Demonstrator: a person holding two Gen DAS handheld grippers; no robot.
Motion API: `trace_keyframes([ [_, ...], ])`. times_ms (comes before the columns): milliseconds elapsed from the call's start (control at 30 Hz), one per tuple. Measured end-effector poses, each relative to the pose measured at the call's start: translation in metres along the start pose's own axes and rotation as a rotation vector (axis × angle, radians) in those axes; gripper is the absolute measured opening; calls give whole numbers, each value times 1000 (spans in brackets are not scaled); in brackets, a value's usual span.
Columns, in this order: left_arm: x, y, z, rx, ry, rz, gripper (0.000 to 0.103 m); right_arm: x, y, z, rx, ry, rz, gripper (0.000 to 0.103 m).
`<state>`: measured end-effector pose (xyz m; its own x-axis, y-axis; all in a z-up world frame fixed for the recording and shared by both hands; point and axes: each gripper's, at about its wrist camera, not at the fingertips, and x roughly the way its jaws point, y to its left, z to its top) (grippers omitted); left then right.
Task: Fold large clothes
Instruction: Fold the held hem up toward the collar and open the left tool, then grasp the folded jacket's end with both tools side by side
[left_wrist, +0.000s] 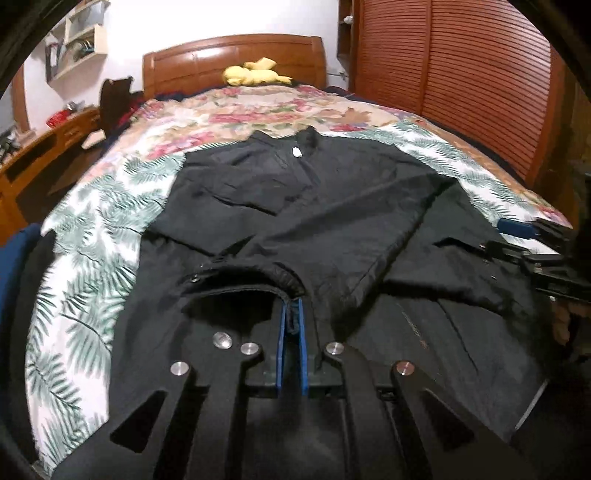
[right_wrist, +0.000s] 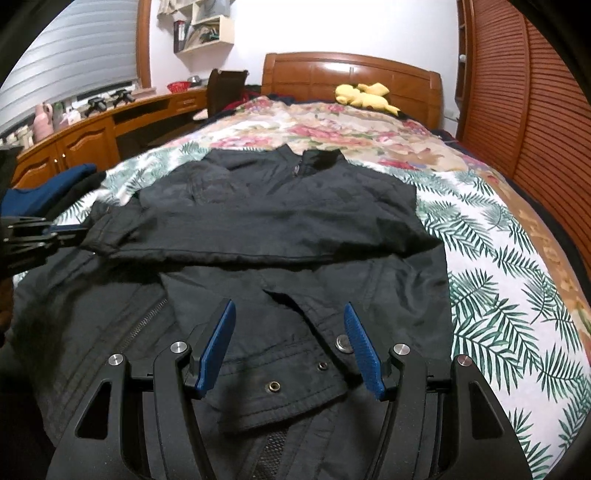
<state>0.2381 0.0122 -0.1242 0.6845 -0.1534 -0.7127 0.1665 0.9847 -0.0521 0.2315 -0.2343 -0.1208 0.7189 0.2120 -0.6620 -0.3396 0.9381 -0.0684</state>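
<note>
Yellow plush toy, wooden headboard

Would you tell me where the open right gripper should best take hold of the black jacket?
Probably the snap-button hem flap lying between the right gripper's fingers: approach from above at the near edge, since that flap lies loose and raised on the black jacket.

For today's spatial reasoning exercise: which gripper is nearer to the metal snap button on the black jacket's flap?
Right. The right gripper hangs open directly over the flap, the snap button beside its right pad. The left gripper is off at the jacket's left edge, shut on fabric.
</note>
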Motion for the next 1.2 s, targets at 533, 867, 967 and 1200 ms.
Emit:
trace_keyframes([
  [533,-34,7,-37,-4,-16,11,31,6,5,-6,-21,16,0,62],
  [867,-59,47,-69,-33,15,69,34,19,9,-13,-37,55,-4,62],
  [967,-65,62,-81,-45,30,97,35,23,11,-14,-43,62,-11,62],
  [1200,-58,89,-97,-75,94,124,36,22,10,-14,-36,62,-22,62],
])
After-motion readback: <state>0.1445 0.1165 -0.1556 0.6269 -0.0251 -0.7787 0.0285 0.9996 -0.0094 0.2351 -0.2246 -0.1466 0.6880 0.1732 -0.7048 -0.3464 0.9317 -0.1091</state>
